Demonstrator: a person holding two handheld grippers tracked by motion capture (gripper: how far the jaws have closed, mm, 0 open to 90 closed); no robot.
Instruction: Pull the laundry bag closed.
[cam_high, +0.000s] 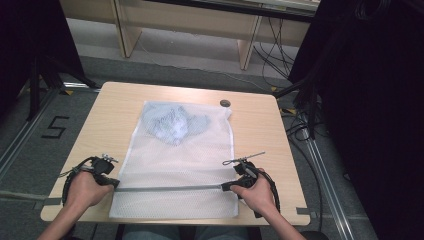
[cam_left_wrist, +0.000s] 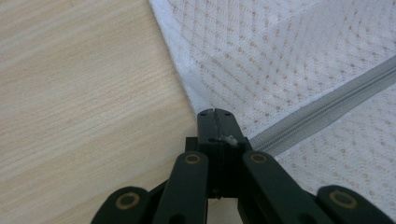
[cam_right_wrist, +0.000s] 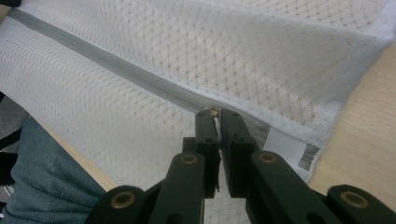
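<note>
At the near left edge of the table (cam_high: 110, 100), the left gripper (cam_left_wrist: 215, 114) is pinched on the end of the mesh laundry bag (cam_high: 170, 160) where its grey zipper (cam_high: 170, 188) begins. Along that zipper to the right, the right gripper (cam_right_wrist: 215, 113) is clamped on the zipper pull (cam_right_wrist: 214, 111). To do this well, I judge the left should anchor firmly while the right draws straight along the teeth, keeping the mesh taut.

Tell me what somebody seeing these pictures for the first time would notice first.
A big white mesh bag lies flat across the middle of the wooden table, with a bluish garment bunched inside its far end. A grey zipper runs across its near end, and the left gripper and right gripper are each clamped shut at one end of it.
</note>
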